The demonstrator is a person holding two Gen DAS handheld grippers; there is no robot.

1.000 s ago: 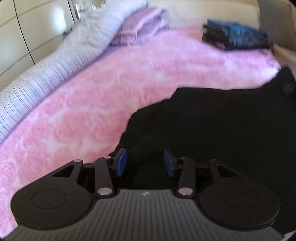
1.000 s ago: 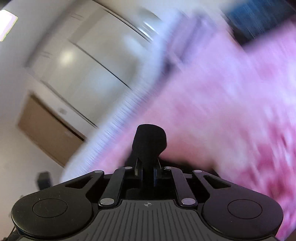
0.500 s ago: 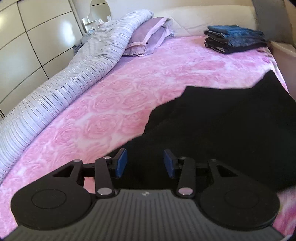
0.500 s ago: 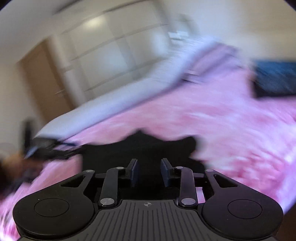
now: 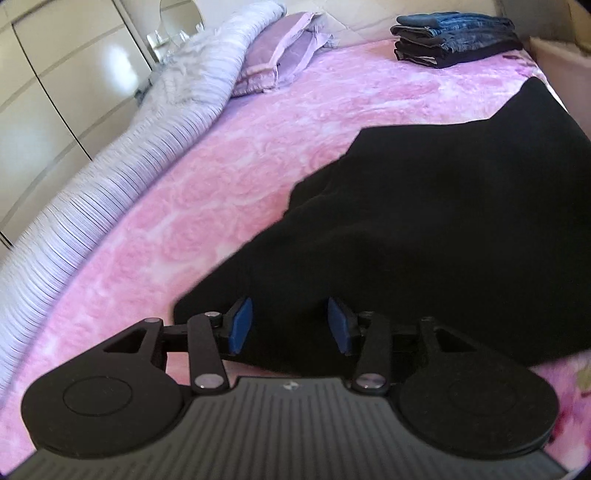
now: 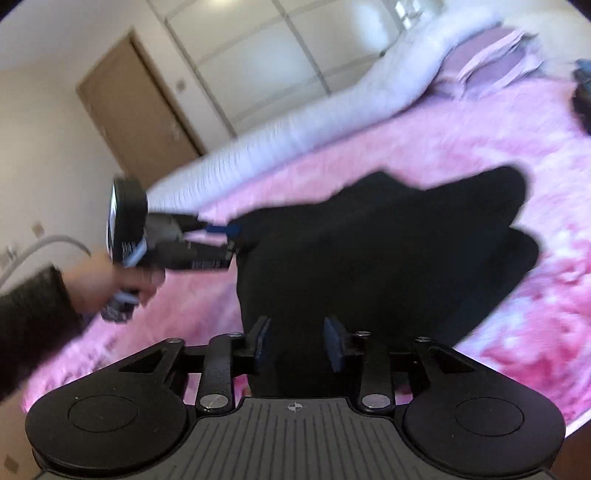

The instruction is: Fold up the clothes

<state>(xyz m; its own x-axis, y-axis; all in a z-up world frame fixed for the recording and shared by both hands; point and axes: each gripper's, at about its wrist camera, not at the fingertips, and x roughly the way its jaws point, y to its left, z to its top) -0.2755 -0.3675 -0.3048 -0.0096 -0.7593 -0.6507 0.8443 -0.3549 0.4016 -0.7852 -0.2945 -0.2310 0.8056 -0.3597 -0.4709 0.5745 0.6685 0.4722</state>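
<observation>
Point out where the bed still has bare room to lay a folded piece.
Bare pink blanket runs between the striped duvet and the black garment, up to the purple pillow. Crowded: the far corner holds the folded stack; the garment covers the near right.

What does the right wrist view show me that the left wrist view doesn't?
Only the right wrist view shows the left gripper from outside, the hand holding it, and a brown door. Only the left wrist view clearly shows the stack of folded jeans and a round mirror. Both show the black garment, pink blanket, striped duvet and white wardrobe. Both grippers are open.
</observation>
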